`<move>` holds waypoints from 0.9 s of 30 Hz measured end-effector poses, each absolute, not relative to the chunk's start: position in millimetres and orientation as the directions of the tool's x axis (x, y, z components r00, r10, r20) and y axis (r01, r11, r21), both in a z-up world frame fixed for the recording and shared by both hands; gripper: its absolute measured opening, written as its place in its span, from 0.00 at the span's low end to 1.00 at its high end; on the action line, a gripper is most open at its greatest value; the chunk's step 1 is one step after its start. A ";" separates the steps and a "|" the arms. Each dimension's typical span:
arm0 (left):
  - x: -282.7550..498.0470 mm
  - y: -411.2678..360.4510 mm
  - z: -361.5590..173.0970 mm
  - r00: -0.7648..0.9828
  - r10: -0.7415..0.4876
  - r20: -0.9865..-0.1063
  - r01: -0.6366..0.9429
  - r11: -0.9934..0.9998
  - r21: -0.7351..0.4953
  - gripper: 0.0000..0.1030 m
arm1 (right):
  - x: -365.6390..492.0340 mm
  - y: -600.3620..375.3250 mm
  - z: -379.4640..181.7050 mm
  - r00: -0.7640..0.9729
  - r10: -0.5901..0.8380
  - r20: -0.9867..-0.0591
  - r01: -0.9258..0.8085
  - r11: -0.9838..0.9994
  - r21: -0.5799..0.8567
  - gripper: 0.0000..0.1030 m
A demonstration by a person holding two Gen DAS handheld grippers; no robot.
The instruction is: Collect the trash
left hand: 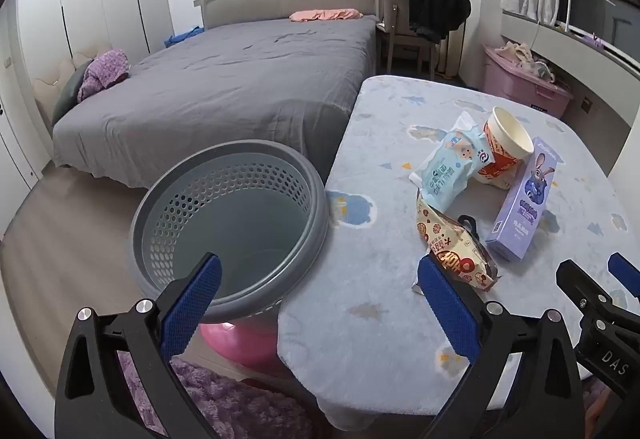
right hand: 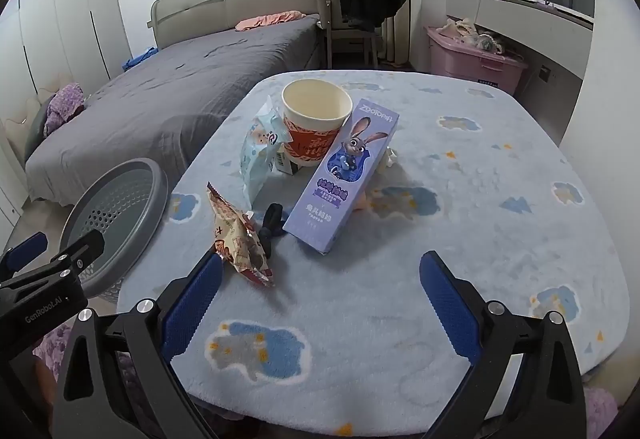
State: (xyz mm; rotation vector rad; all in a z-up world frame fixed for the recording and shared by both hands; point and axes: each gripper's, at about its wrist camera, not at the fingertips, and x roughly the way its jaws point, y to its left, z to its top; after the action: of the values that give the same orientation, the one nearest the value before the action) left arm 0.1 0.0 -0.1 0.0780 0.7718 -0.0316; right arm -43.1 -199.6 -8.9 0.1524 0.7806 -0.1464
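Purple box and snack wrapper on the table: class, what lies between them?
A small black clip-like thing lies between the purple box and the snack wrapper, clearest in the right wrist view.

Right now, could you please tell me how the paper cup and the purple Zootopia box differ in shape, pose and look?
The paper cup is round and open-topped, and looks empty; the purple Zootopia box is long, rectangular and closed. The cup leans tilted with its mouth showing, while the box lies lengthwise, its far end propped up by the cup. The cup is cream with a red band; the box is lilac with a cartoon rabbit. Both sit on the blue patterned table cover, touching each other.
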 end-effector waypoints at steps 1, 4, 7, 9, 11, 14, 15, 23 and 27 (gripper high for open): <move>0.0 0.0 0.0 0.717 -0.001 -0.697 0.057 0.997 0.057 0.94 | -43.3 -199.8 -8.8 0.702 -0.076 -0.708 0.188 0.979 0.081 0.92; 0.1 -0.5 0.1 0.718 0.003 -0.696 0.056 0.996 0.063 0.94 | -43.7 -200.4 -8.4 0.706 -0.078 -0.704 0.190 0.978 0.082 0.92; 0.1 -1.4 1.1 0.719 0.004 -0.695 0.057 0.996 0.064 0.94 | -49.9 -200.0 -4.7 0.709 -0.079 -0.701 0.194 0.977 0.085 0.92; 0.2 -2.2 2.2 0.719 0.006 -0.695 0.056 0.996 0.067 0.94 | -51.5 -203.6 -4.5 0.710 -0.074 -0.701 0.194 0.977 0.094 0.92; 0.5 -3.2 3.6 0.721 0.007 -0.693 0.056 0.996 0.067 0.94 | -52.0 -203.7 -4.8 0.713 -0.071 -0.698 0.191 0.977 0.095 0.92; -10.5 2.8 1.2 0.729 0.003 -0.684 0.051 0.997 0.059 0.94 | -53.3 -200.6 -4.2 0.714 -0.076 -0.696 0.193 0.977 0.091 0.92; -11.0 3.0 1.4 0.730 0.003 -0.683 0.050 0.997 0.058 0.94 | -53.8 -199.8 -4.2 0.714 -0.077 -0.696 0.193 0.977 0.090 0.92; -19.4 6.9 7.4 0.738 0.001 -0.674 0.047 0.997 0.053 0.94 | -59.1 -196.2 -0.3 0.721 -0.077 -0.689 0.187 0.979 0.087 0.92; -21.7 7.9 9.4 0.741 0.001 -0.672 0.046 0.998 0.052 0.94 | -61.4 -194.0 2.7 0.726 -0.077 -0.684 0.182 0.980 0.083 0.92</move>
State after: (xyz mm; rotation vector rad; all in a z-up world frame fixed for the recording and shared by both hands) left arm -21.7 7.9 9.4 0.0660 0.7360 -0.0245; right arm -61.4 -194.0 2.7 0.1482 0.7460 -0.1433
